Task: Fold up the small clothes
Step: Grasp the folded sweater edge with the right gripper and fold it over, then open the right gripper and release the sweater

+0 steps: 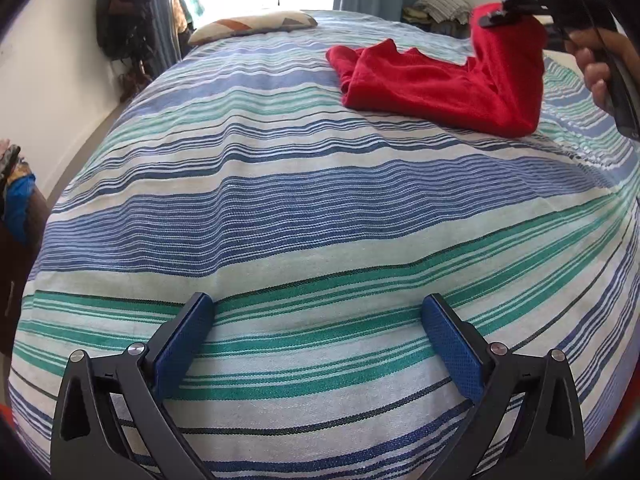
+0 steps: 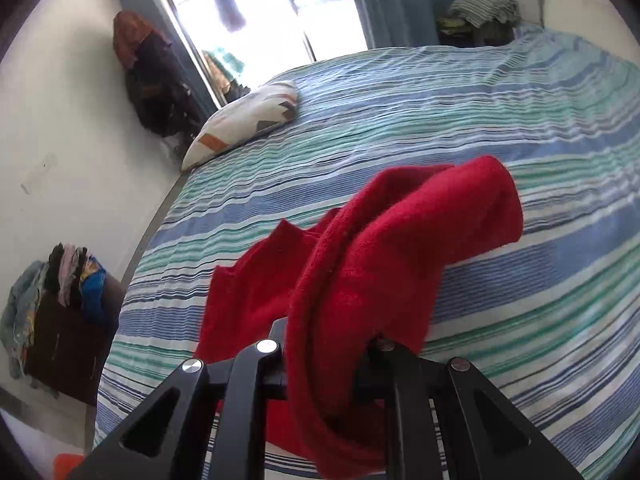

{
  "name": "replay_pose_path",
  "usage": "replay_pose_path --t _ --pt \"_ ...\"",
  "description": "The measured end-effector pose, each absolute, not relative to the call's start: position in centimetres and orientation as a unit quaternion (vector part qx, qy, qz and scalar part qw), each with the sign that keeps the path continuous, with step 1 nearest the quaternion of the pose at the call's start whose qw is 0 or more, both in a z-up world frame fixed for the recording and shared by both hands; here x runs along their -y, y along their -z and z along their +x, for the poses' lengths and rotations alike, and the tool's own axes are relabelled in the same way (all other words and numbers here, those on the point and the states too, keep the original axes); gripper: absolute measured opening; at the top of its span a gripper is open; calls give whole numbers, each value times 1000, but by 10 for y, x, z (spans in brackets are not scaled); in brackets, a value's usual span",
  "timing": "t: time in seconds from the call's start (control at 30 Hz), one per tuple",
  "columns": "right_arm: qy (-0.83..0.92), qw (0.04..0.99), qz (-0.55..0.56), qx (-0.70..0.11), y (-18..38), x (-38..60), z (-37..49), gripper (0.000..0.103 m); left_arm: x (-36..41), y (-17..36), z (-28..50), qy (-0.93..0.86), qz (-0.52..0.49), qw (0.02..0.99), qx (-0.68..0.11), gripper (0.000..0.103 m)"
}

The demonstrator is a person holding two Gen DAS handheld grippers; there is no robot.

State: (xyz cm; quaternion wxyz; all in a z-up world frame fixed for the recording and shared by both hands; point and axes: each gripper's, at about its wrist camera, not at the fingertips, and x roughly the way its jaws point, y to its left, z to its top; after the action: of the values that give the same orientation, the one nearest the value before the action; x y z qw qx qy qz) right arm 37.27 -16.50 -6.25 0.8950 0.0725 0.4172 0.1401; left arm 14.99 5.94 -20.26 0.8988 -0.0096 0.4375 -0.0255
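A small red garment point(image 1: 436, 80) lies on the striped bedspread point(image 1: 280, 208) at the far right of the left wrist view. My right gripper point(image 1: 516, 4) is shut on one end of it and holds that end up off the bed. In the right wrist view the red garment point(image 2: 380, 264) drapes over the closed fingers, hiding the pads; the rest trails down onto the bedspread point(image 2: 520, 140). My left gripper point(image 1: 318, 312) is open and empty, low over the near part of the bed, well short of the garment.
A patterned pillow point(image 1: 252, 24) lies at the far end of the bed by the window. A pile of clothes point(image 2: 68, 280) sits on a dark box at the left. More folded laundry point(image 2: 480, 8) is stacked beyond the bed. A white wall runs along the left.
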Motion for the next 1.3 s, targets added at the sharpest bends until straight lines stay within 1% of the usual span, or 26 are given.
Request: replay_pose_path --t 0.1,0.13,0.17,0.2,0.23,0.27,0.33,0.4,0.43,0.47,0.53,0.57,0.63,0.7,0.73,0.77,0.83,0.93,1.03,1.17,1.3 --pt "-185 882 21 -433 87 93 377 18 -59 203 150 25 -9 899 -437 103" --pt "-204 870 16 -448 101 75 379 24 -59 203 150 25 -8 899 -437 103" --pt "-225 853 20 -470 117 60 382 37 -59 202 150 25 -8 899 -437 103" --pt "-247 834 29 -493 134 48 384 48 -59 202 150 25 -8 899 -437 103" --pt "-258 822 34 -506 145 42 383 68 -59 202 150 25 -8 899 -437 103" --pt "-265 822 40 -502 147 39 378 72 -59 202 150 25 -8 899 -437 103" --pt "-300 818 90 -482 139 48 366 72 -59 203 150 25 -8 899 -437 103" --pt "-330 810 154 -460 124 68 355 74 -59 203 150 26 -9 900 -436 103" --pt "-325 818 164 -445 114 80 348 75 -59 203 150 26 -9 900 -435 103" --pt "-302 837 151 -432 104 88 343 78 -59 203 150 26 -9 900 -435 103" --pt "-225 877 64 -419 95 90 333 78 -59 203 150 25 -9 900 -435 103" --pt "-206 882 20 -424 98 86 331 78 -59 203 150 25 -9 900 -436 103" --pt "-209 861 -35 -462 124 71 330 78 -59 203 150 25 -9 898 -438 103" --pt "-205 829 -83 -514 161 59 327 78 -58 203 150 25 -9 898 -440 103" --pt "-196 828 -110 -514 172 55 322 78 -58 203 150 25 -9 898 -440 103" --pt "-190 838 -130 -495 173 54 315 78 -58 203 150 25 -9 898 -440 103" --pt "-186 854 -125 -470 162 53 300 78 -59 203 150 24 -9 898 -440 103" --pt "-204 863 -69 -457 137 70 275 78 -59 203 153 24 -10 897 -441 103" --pt "-190 878 -67 -434 123 88 239 82 -59 203 153 24 -9 897 -441 103" --pt "-162 889 -79 -420 128 110 195 82 -59 203 152 24 -9 897 -440 103" --pt "-144 891 -55 -426 142 130 160 82 -59 204 153 23 -8 898 -440 103"
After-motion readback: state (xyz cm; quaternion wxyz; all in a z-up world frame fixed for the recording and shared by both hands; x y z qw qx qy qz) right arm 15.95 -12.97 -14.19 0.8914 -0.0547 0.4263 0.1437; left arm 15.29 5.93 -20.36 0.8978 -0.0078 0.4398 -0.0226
